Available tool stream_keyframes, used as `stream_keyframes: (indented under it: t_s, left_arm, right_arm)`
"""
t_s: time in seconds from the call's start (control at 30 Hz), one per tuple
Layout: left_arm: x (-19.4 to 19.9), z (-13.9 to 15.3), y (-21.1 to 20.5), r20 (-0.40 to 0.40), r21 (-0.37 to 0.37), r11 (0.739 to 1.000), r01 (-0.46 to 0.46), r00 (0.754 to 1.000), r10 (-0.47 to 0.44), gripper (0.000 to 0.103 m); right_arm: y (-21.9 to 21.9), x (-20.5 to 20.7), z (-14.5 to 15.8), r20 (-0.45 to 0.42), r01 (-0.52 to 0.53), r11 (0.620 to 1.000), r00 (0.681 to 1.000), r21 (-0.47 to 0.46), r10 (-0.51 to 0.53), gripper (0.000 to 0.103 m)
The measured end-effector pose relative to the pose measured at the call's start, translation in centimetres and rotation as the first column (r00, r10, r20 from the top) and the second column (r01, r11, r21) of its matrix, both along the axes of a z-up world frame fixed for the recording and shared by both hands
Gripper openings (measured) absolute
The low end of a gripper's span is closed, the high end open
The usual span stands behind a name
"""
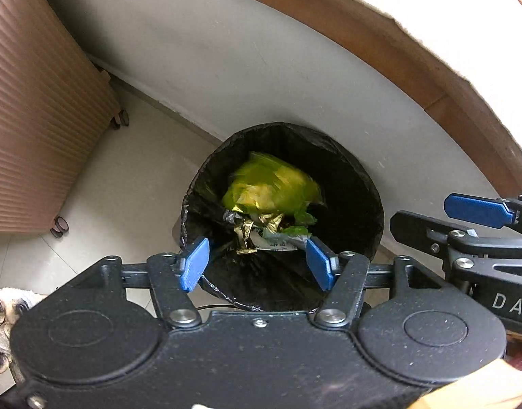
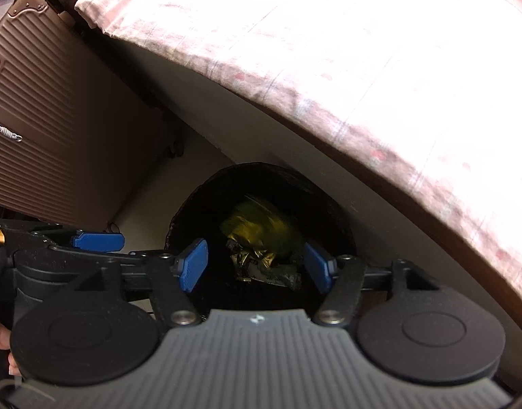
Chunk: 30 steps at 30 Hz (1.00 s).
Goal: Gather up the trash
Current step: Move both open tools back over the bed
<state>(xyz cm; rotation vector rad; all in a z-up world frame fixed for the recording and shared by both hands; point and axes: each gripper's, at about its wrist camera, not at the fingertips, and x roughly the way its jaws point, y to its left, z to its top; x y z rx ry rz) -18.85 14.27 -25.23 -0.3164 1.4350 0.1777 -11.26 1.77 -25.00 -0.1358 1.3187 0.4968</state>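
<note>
I have both claws hanging over the bin [image 1: 363,184], pointed down into its mouth, presumably so that anything let go falls inside rather than onto the floor. The left gripper [image 1: 257,264] stands well open with nothing between its blue pads [image 1: 194,266]; the right gripper [image 2: 257,267] is likewise well open and empty. The trash sits straight ahead of both claws and below them, inside the black liner: a yellow-green bag [image 1: 271,184], blurred in both views, and nearer the fingers a crumpled gold wrapper [image 1: 247,231] beside a white scrap with print too small to read. Whether that blur means the bag is moving I cannot tell. The bin stands against the bed frame [image 1: 397,54], beyond the claws, which likely explains the steep approach from the open side. To the left of the claws stands a ribbed suitcase [image 1: 36,129] on wheels. Hidden: the bin's near rim behind the left claw body, its bottom under the trash, and most of the interior in the dark right view. A hand [image 2: 0,337] shows only at the frame edge.
</note>
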Motion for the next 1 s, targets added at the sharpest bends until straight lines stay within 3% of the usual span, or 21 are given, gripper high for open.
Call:
stream_keyframes:
  t_s: [0.4, 0.57, 0.8, 0.87, 1.0]
  left_arm:
    - [0.6, 3.6, -0.4, 0.089, 0.028, 1.000, 0.010, 0.996, -0.012, 0.077]
    - [0.6, 6.2, -0.7, 0.155, 0.035, 0.999, 0.030, 0.987, -0.035, 0.078]
    - [1.2, 11.5, -0.6, 0.321, 0.049, 0.999, 0.025, 0.946, -0.039, 0.084]
    - [2.1, 13.0, -0.8, 0.365, 0.062, 0.998, 0.027, 0.930, -0.048, 0.085]
    - [4.4, 15.4, -1.3, 0.446, 0.070, 0.997, 0.022, 0.894, -0.051, 0.087]
  right_arm:
    - [-1.8, -0.2, 3.1, 0.049, 0.028, 0.999, 0.998, 0.037, -0.030, 0.078]
    - [-3.3, -0.9, 5.0, 0.086, 0.041, 0.997, 0.995, 0.066, -0.047, 0.079]
    - [-6.3, -1.3, 10.4, 0.207, 0.083, 0.989, 0.972, 0.124, -0.107, 0.082]
    - [-7.9, -0.1, 12.9, 0.243, 0.110, 0.983, 0.960, 0.145, -0.143, 0.083]
    - [-10.1, 2.6, 15.1, 0.311, 0.161, 0.973, 0.928, 0.166, -0.207, 0.084]
